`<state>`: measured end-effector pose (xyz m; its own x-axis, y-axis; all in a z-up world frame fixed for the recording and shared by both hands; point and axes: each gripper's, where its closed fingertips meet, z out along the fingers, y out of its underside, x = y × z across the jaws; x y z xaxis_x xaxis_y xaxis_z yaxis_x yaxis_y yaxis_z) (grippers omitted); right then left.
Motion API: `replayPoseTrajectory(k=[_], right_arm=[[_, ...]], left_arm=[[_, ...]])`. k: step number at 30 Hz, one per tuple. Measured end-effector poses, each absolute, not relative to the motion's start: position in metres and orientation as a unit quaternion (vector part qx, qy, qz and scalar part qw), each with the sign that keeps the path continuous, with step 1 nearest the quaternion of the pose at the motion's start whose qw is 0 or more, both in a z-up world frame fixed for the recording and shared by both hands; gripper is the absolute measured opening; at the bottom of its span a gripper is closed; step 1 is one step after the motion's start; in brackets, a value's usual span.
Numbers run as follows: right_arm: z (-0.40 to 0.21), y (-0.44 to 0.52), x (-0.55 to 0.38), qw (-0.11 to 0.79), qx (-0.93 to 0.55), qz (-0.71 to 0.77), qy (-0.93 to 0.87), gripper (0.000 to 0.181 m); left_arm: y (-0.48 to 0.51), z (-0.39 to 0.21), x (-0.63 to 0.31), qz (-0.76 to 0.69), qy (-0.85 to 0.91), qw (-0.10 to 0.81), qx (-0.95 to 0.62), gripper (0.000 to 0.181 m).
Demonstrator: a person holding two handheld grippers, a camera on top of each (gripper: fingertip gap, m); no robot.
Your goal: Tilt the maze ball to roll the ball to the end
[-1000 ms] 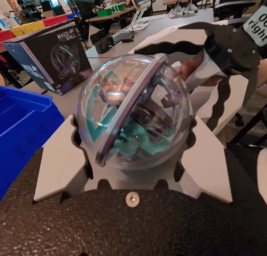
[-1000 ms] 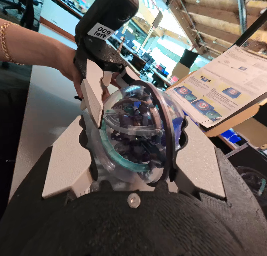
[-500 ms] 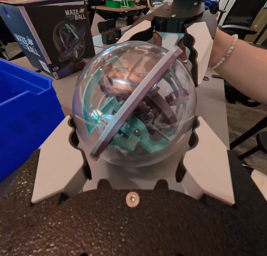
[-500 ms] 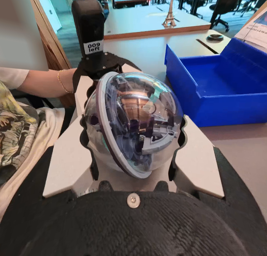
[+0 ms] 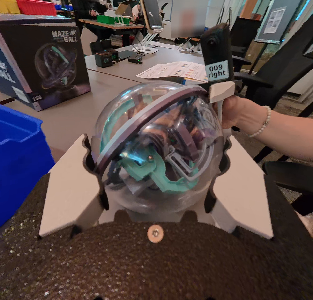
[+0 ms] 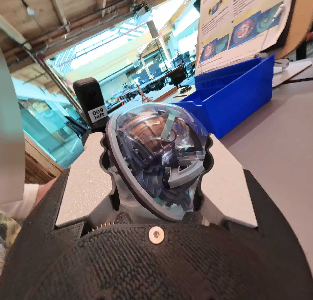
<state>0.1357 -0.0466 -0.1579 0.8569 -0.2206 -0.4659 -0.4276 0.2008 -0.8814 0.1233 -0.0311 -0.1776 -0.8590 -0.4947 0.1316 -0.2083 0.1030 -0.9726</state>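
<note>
Clear plastic maze ball, held above the grey table between both grippers; equatorial ring grey and dark purple, tilted, high toward the right gripper. Inside: teal track, grey track, purple pieces. Small metal ball seated on the teal track, near the middle of the sphere in the left wrist view.

Left gripper: clamped on the maze ball, white fingers pressed against its left and right sides. Right gripper: likewise clenched on the maze ball from the opposite side, wavy dark pads touching the shell; ring slanted from upper left to lower right in that view. Right gripper's finger seen past the sphere in the left wrist view, with a hand and bead bracelet behind it.

Around: blue bin just beside, to the left; maze ball box farther back on the table; printed sheet beyond; black office chair at right.
</note>
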Motion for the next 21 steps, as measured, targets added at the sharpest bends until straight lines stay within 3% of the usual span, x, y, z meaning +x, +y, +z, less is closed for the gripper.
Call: replayPoseTrajectory(k=[5,8,12,16,21], right_arm=[[-0.161,-0.059,0.13,0.742,-0.573,0.099,0.333,0.112],[-0.164,-0.067,0.13,0.739,-0.55,0.095,0.377,0.111],[-0.169,-0.078,0.132,0.737,-0.516,0.12,0.42,0.108],[-0.169,-0.099,0.139,0.746,-0.474,0.123,0.452,0.09],[-0.175,-0.112,0.144,0.75,-0.447,0.147,0.464,0.087]], left_arm=[[-0.04,-0.169,0.118,-0.633,0.734,0.082,-0.231,0.146],[-0.042,-0.165,0.114,-0.625,0.744,0.083,-0.222,0.135],[-0.049,-0.168,0.112,-0.601,0.766,0.098,-0.208,0.139],[-0.058,-0.169,0.114,-0.598,0.769,0.13,-0.184,0.137],[-0.069,-0.167,0.122,-0.61,0.761,0.119,-0.186,0.139]])
